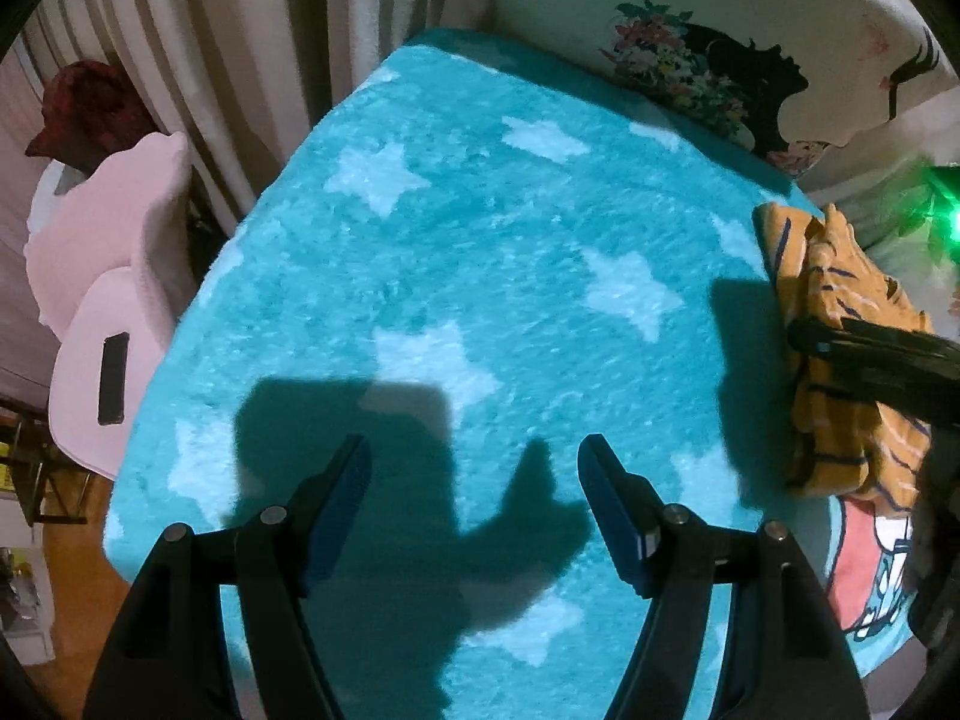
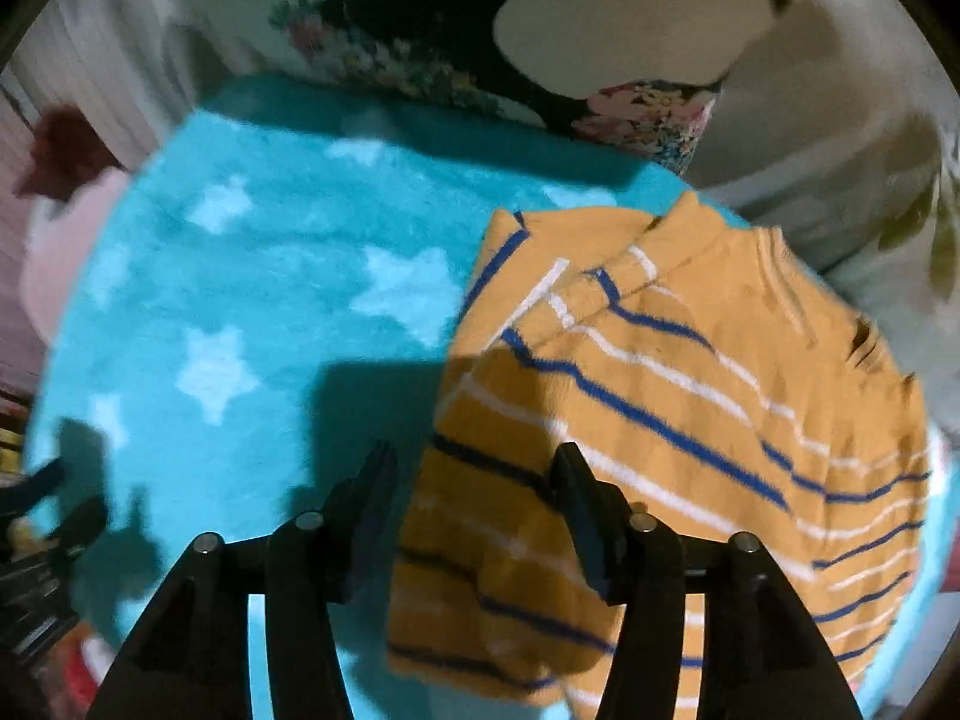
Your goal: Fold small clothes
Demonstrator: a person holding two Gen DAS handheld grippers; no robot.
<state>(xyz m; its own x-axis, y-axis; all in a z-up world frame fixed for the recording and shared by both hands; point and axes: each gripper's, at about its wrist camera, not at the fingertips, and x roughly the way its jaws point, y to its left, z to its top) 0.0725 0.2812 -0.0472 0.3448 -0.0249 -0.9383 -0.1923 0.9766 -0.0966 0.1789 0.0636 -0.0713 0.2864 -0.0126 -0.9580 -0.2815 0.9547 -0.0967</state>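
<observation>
**Striped top looks folded and parked, at least one more piece to go**

Left wrist view first: the left gripper (image 1: 474,501) has its fingers spread wide with nothing between them, hanging over a bare stretch of the teal star blanket (image 1: 480,252). Off the blanket's right edge sits the orange striped top (image 1: 840,312), bunched into a compact bundle, with the right gripper (image 1: 864,354) reaching across it. Just below that bundle a second garment (image 1: 870,558) with a pink-and-white print lies flat, so I'd guess that one isn't folded yet.

Right wrist view: bit blurry, but the right gripper's fingers are apart, straddling the near edge of the top, which covers the blanket's right side. Can't tell if they touch it.

No baskets or bins anywhere that I can see.
</observation>
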